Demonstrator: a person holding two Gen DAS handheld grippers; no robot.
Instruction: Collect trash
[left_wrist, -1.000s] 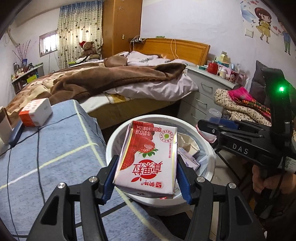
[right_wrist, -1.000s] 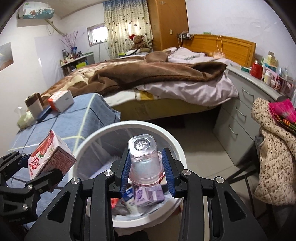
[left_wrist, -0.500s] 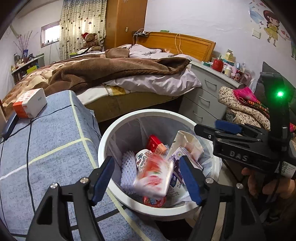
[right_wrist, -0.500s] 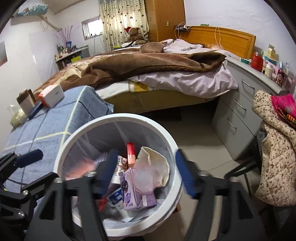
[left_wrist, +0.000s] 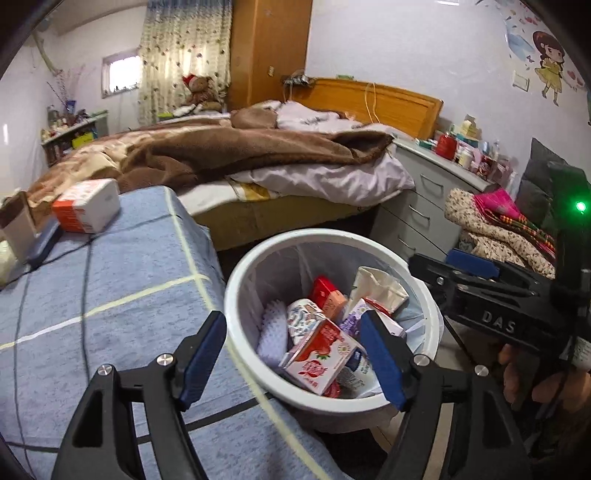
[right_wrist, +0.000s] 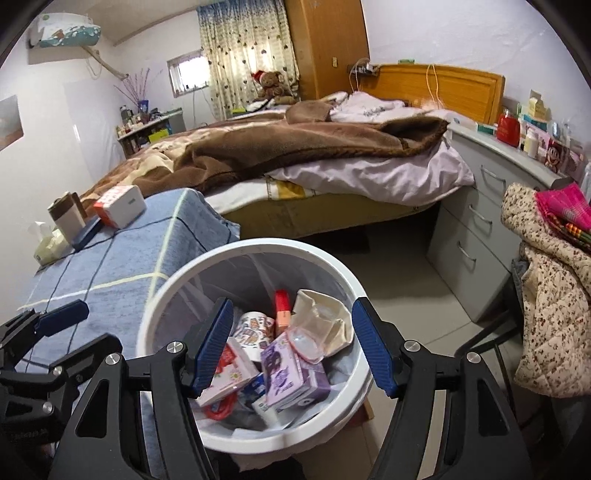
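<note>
"DAS" in white letters on the black right claw (left_wrist: 476, 269); carton print unreadable.

Both grippers are black frames with silver screws, blue jaw pads, white "DAS" lettering and a green light.

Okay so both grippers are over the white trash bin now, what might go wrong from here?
The left gripper, its jaws opening and empty, hangs at the white trash bin rim; pulling away carelessly could tip it. The strawberry milk carton lies high on the pile, so more trash may spill. The right gripper, open and empty, sits close beside the left one, so they could collide.
</note>
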